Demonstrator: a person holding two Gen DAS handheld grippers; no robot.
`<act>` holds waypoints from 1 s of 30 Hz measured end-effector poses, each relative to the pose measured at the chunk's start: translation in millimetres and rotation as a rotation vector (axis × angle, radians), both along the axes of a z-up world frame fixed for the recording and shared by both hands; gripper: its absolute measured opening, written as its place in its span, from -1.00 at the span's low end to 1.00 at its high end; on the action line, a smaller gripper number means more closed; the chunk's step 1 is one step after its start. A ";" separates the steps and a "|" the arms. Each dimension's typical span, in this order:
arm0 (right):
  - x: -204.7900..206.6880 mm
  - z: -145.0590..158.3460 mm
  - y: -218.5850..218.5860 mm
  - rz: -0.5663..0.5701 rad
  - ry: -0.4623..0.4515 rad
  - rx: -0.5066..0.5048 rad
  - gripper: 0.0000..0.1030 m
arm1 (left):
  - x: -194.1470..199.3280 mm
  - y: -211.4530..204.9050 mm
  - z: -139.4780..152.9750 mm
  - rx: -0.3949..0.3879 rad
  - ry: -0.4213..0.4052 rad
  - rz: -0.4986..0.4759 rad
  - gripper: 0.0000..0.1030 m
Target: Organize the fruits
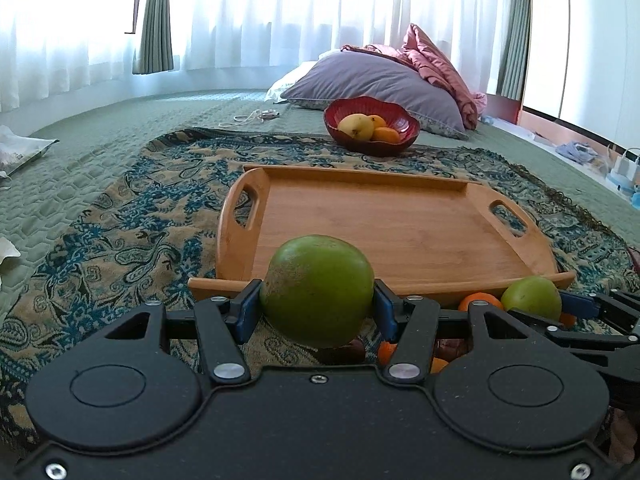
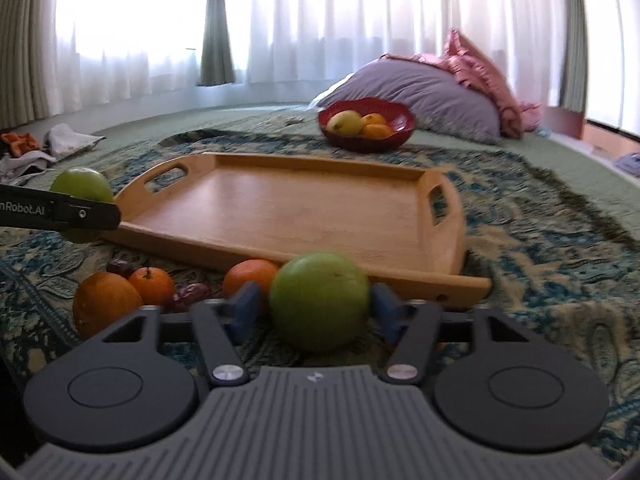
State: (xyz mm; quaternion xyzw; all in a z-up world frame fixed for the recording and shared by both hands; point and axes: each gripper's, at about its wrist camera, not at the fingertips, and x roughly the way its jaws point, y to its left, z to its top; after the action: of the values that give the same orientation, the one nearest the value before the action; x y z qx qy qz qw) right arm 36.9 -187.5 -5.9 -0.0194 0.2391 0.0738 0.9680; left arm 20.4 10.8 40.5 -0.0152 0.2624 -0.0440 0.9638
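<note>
My left gripper [image 1: 318,300] is shut on a green apple [image 1: 318,290], held just before the near edge of the wooden tray [image 1: 400,224]. My right gripper [image 2: 316,308] is shut on a second green apple [image 2: 320,304] at the tray's [image 2: 304,204] near edge. The right view shows the left gripper [image 2: 108,212] with its apple [image 2: 82,184] at the left. The left view shows the right gripper's apple [image 1: 531,298] at the right. Oranges [image 2: 106,306] and dark dates [image 2: 192,292] lie on the patterned cloth [image 2: 540,240] before the tray.
A red bowl [image 1: 372,126] with a yellow fruit and oranges stands beyond the tray. A purple pillow [image 1: 380,80] and pink bedding [image 1: 436,60] lie behind it. A white cable [image 1: 252,116] and bags [image 1: 20,152] lie on the green bedspread at the left.
</note>
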 end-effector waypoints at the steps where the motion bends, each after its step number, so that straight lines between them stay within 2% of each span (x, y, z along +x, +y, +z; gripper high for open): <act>1: -1.2 1.0 -1.0 -0.003 -0.002 0.010 0.14 | 1.0 -0.5 0.2 0.001 0.000 -0.001 0.05; 10: -6.8 18.5 -6.8 -0.049 -0.066 0.070 0.14 | 19.8 -0.8 12.2 -0.010 -0.008 -0.008 0.05; 15: 14.1 37.1 -15.3 -0.060 -0.076 0.108 0.14 | 49.7 1.3 23.8 -0.038 0.010 -0.016 0.05; 19: 48.1 47.7 -28.2 -0.081 -0.020 0.147 0.14 | 83.3 -1.3 32.2 -0.035 0.041 -0.039 0.05; 23: 89.7 52.3 -42.4 -0.104 0.066 0.202 0.14 | 126.5 -1.3 35.0 -0.074 0.128 -0.055 0.05; 27: 130.8 52.7 -54.8 -0.123 0.152 0.263 0.14 | 166.1 -2.7 30.8 -0.081 0.198 -0.053 0.05; 30: 149.9 52.1 -54.7 -0.125 0.180 0.255 0.14 | 187.2 -3.6 22.1 -0.086 0.242 -0.040 0.05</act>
State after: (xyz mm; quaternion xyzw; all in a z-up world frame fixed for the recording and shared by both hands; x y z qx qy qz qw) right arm 186.7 -242.2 46.2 0.1251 0.3142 0.0446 0.9400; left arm 207.6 7.2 62.6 -0.0563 0.3747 -0.0720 0.9226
